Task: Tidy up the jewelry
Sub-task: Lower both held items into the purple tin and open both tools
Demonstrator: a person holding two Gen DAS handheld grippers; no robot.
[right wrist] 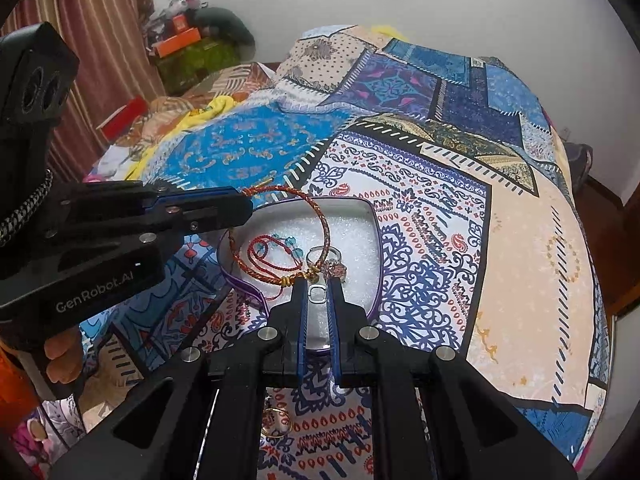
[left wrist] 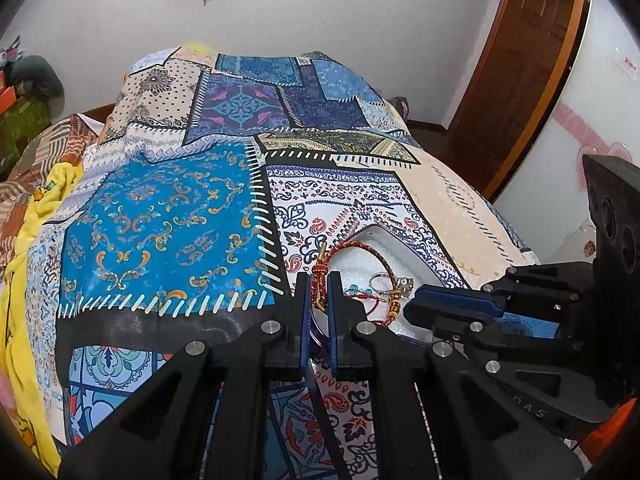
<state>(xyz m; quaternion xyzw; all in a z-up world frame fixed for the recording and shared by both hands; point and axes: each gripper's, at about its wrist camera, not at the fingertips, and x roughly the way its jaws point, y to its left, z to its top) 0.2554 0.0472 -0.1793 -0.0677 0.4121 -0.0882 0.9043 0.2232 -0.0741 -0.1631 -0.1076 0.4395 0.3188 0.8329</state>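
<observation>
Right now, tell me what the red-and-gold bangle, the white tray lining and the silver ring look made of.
Red-and-gold braided bangle: woven cord, matte, with visible twisted strands and gold-coloured metal ends. White tray lining: probably foam, judging by its grainy, sparkly surface. Silver ring: apparently polished metal, bright and reflective; its stone looks clear, kind uncertain.

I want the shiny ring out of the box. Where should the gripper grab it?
Grip the silver ring's bare band from above, opposite its stone. It rests on the white foam with the red-gold bracelet crossing it, so come straight down to avoid snagging the cords.
</observation>
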